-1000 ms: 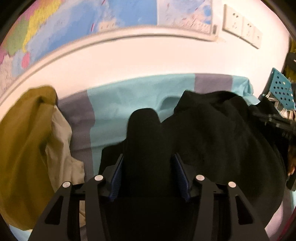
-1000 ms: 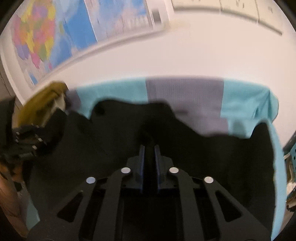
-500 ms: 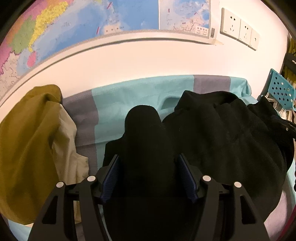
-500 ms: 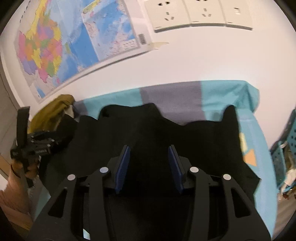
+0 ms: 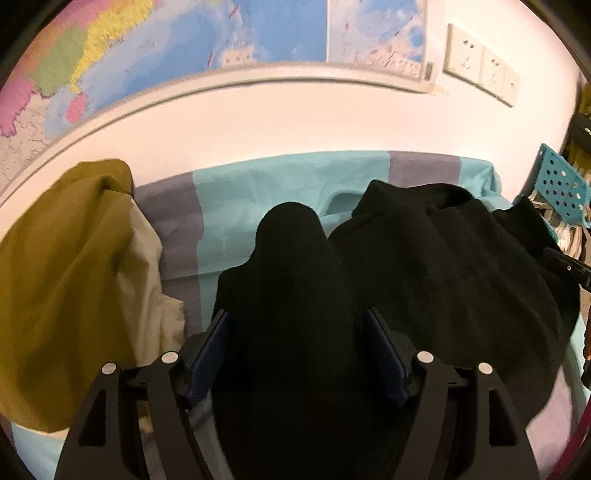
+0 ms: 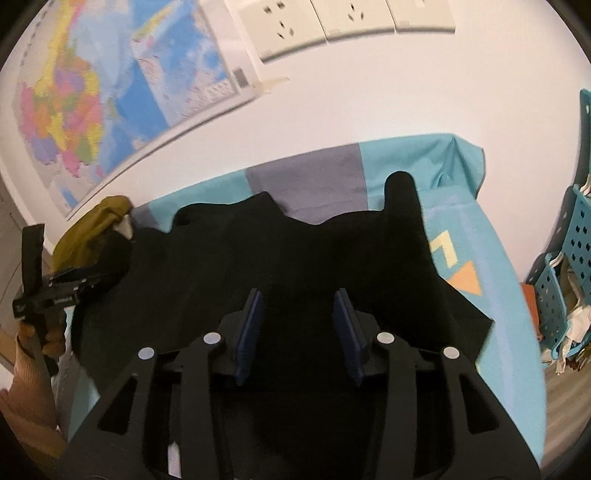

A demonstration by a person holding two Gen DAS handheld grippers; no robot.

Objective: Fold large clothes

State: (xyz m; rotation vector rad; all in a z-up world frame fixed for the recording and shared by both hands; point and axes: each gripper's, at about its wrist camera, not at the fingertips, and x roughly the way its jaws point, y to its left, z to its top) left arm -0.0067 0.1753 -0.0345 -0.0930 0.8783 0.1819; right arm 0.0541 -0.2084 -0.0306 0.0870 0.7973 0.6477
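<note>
— Starting with the left wrist view: what do the left tongs (image 5: 295, 354) have?

— A thick bunched fold of the black garment (image 5: 443, 273) stands up between the two blue pads (image 5: 207, 354), filling the wide gap from one pad to the other. The jaws stand far apart, and I cannot tell whether they press the cloth or merely sit around it.

— And the rest of that garment?

— It spreads to the right over a bed sheet (image 5: 258, 184) striped in turquoise and grey, set against a white wall. An olive-yellow garment (image 5: 62, 277) with a beige lining (image 5: 147, 258) lies heaped on the left, just beside the tongs. A map (image 5: 184, 40) and wall sockets (image 5: 480, 70) hang above; a perforated blue basket (image 5: 565, 184) sits at the right edge.

— Now the right wrist view?

— The right tongs (image 6: 301, 325) are spread open, blue pads (image 6: 251, 325) well apart, hovering over the black garment (image 6: 258, 258) with nothing pinched between them. The garment lies fairly flat across the bed sheet (image 6: 306, 177), one corner poking up toward the wall at the far right. The left tongs (image 6: 74, 284) show at the left edge, at the garment's left edge, next to the olive-yellow garment (image 6: 92, 229). The map (image 6: 92, 103), wall sockets (image 6: 332, 22) and blue basket (image 6: 576, 258) are here too.
</note>
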